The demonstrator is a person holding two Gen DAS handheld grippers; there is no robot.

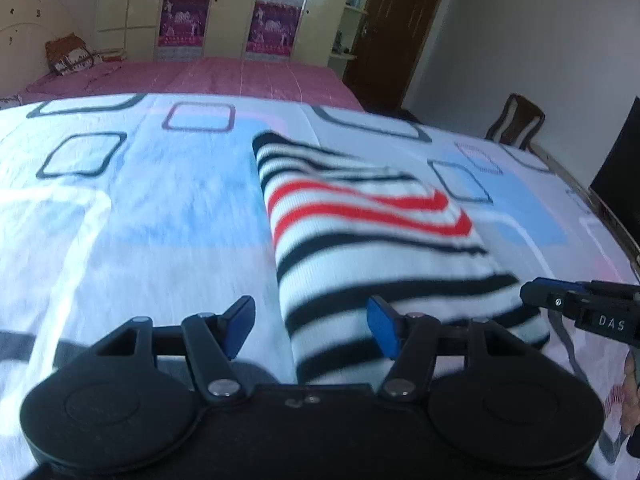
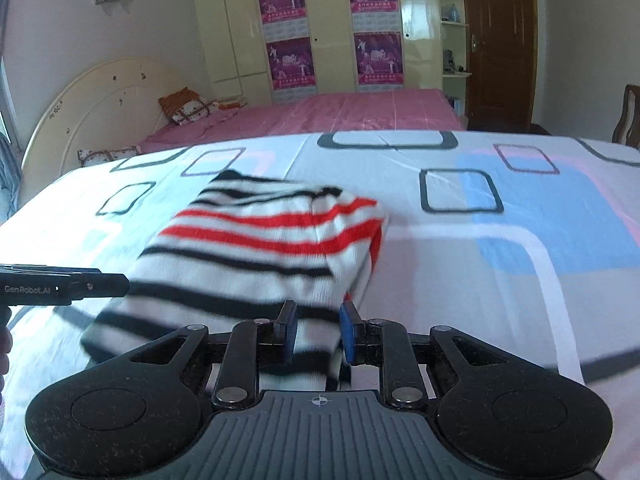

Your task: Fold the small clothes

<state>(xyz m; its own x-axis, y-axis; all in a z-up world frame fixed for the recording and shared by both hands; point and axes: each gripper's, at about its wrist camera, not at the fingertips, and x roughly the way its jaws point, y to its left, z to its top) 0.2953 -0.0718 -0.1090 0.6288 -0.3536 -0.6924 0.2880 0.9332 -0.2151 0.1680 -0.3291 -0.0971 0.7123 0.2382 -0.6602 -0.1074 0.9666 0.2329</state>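
A folded knit garment (image 1: 360,240) with black and red stripes on white lies on the patterned sheet (image 1: 160,200). My left gripper (image 1: 312,326) stands open over the garment's near left edge. Its left pad is above bare sheet and its right pad above the cloth. In the right wrist view the same garment (image 2: 260,248) runs toward me, and my right gripper (image 2: 318,334) is shut on its near right corner, with striped cloth between the blue pads. The right gripper's fingers (image 1: 536,292) show at the garment's right edge. The left gripper's fingers (image 2: 116,284) enter from the left.
The sheet (image 2: 500,240), white with blue and pink blocks, covers the work surface. Behind it stands a pink bed (image 2: 340,116) with a cream headboard (image 2: 100,96) and cushions. Farther back are a wardrobe (image 2: 328,20), a brown door (image 2: 500,40) and a wooden chair (image 1: 516,120).
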